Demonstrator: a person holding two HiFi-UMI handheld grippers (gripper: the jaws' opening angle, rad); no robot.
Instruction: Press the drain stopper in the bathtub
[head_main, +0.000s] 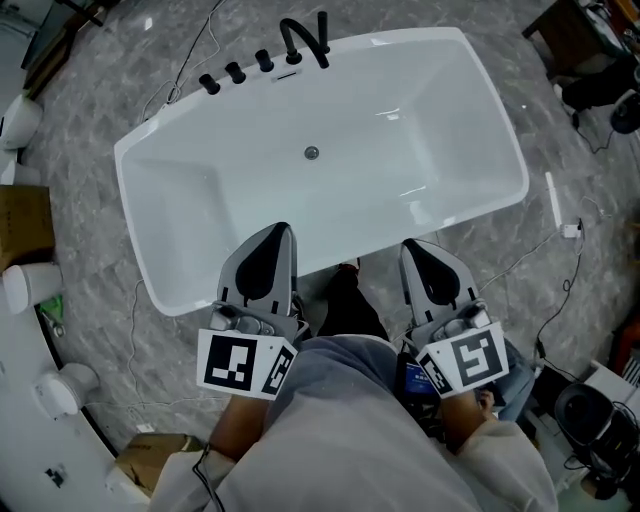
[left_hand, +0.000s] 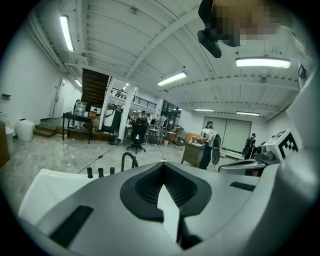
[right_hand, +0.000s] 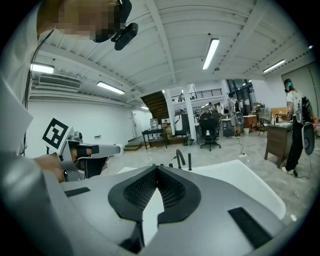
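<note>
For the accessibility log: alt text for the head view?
White bathtub from above, drain stopper at its middle, black faucet on the far rim. Left hand-held gripper and right hand-held gripper, both shut, point at its near rim.

left tool (left_hand: 162, 167), jaws together, white bathtub (left_hand: 47, 182) beyond, black faucet (left_hand: 129, 159) on far rim

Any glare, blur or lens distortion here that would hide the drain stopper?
Head view: sharp, evenly lit; small glare streaks on the bathtub wall, drain stopper plainly visible. Left gripper view: strong fisheye bend, dark corners, ceiling light blown out. Right gripper view: same bend; the right claw fills the lower frame.
</note>
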